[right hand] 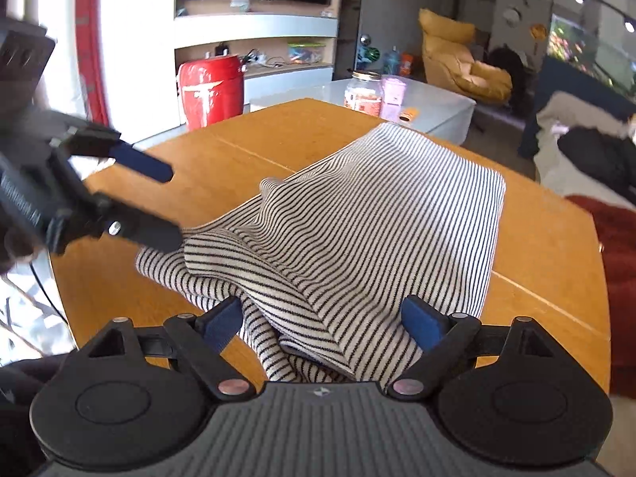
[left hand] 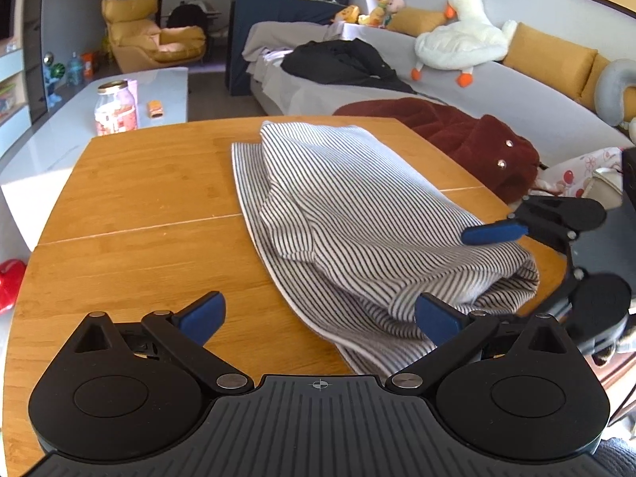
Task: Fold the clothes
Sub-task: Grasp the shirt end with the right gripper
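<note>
My right tool (right hand: 322, 324), spread wide, straddles the striped garment's (left hand: 357, 214) near end; its length runs away across the table (left hand: 139, 198); my left tool (left hand: 318, 318) gapes alongside.

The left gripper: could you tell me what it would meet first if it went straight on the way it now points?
Probably the striped garment on the wooden table. The left gripper is open, its right finger already at the near edge of the cloth; exact height above the table is unclear.

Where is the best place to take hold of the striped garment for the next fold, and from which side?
Probably the bunched near end of the striped garment, where the layers stack into a thick roll above the wooden table. Come in low from the table's near edge, so the open right tongs straddle that roll.
</note>
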The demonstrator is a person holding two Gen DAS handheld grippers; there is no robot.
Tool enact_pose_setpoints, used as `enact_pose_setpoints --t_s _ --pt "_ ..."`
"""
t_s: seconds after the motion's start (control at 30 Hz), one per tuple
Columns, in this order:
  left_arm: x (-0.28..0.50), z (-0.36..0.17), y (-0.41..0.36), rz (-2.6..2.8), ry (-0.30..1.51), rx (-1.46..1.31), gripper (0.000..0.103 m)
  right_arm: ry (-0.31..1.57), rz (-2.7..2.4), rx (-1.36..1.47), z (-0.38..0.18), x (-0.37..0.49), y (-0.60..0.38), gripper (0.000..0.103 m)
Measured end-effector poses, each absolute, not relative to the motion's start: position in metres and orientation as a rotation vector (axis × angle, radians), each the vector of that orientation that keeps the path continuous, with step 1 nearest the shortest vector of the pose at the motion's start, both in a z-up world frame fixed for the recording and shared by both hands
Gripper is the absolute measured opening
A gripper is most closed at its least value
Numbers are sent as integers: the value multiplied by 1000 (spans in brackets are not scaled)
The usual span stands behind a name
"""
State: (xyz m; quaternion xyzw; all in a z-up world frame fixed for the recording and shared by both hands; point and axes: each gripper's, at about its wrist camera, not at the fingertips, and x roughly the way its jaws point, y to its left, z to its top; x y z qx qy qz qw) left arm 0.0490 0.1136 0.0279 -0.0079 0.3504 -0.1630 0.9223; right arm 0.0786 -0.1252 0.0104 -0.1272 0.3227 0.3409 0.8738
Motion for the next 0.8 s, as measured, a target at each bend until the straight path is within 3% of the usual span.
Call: enact_pose_setpoints --t_s 0.5,0.67,0.8 --pt "39 8 92 -388 769 137 103 697 711 -209 11 86 -132 88" --pt "44 0 84 -347 771 189 103 566 733 -438 13 50 -120 91" --pt "56 8 92 -332 760 81 103 492 735 -599 7 31 -109 96"
